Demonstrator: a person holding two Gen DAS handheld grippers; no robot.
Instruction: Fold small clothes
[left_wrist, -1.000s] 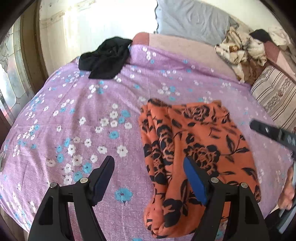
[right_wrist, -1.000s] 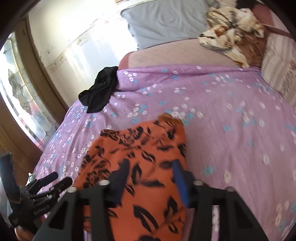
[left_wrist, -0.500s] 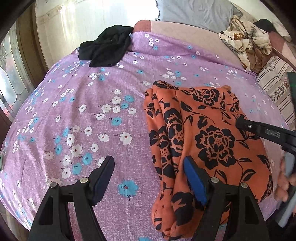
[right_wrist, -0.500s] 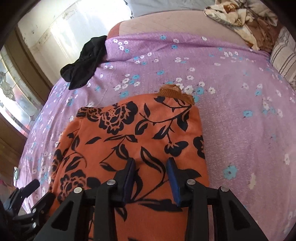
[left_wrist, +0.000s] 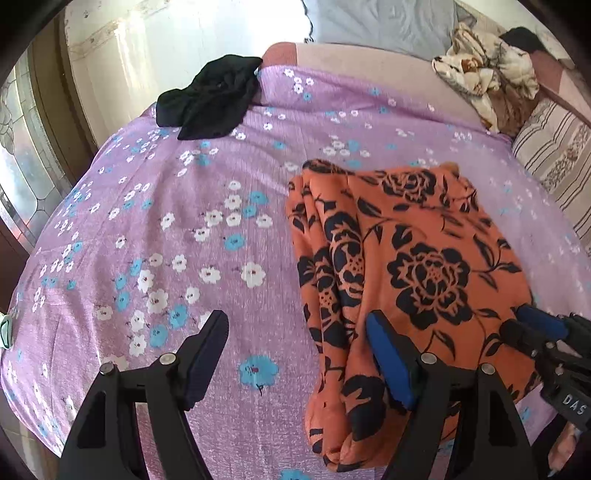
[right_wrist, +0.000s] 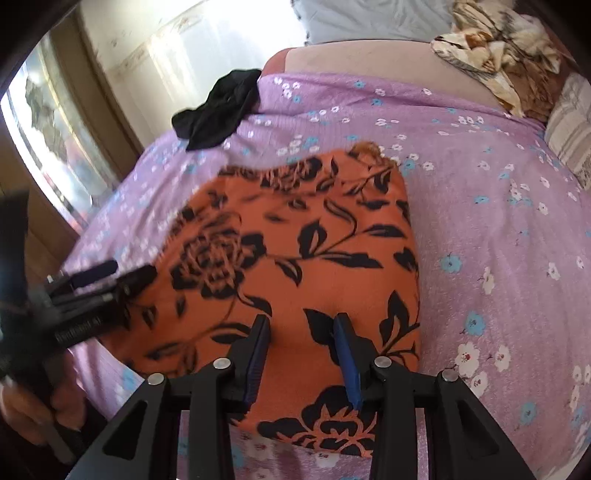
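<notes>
An orange garment with black flowers (left_wrist: 406, 258) lies folded on the purple flowered bedspread (left_wrist: 184, 240); it also shows in the right wrist view (right_wrist: 306, 251). My left gripper (left_wrist: 295, 347) is wide open and empty, over the garment's near left edge, one finger over the bedspread and one over the cloth. My right gripper (right_wrist: 301, 347) is open with a narrower gap, low over the garment's near end, with no cloth pinched. It shows at the right edge of the left wrist view (left_wrist: 532, 328). The left gripper shows at the left of the right wrist view (right_wrist: 110, 275).
A black garment (left_wrist: 210, 99) lies crumpled at the bed's far left corner. A grey pillow (left_wrist: 380, 22), a patterned cloth heap (left_wrist: 487, 74) and a striped cushion (left_wrist: 554, 151) lie at the back and right. A wall and window (right_wrist: 55, 147) stand to the left.
Both grippers have come lower and nearer over the orange garment. The right gripper's fingers narrowed from a wider gap a second ago. The garment lies as before.
</notes>
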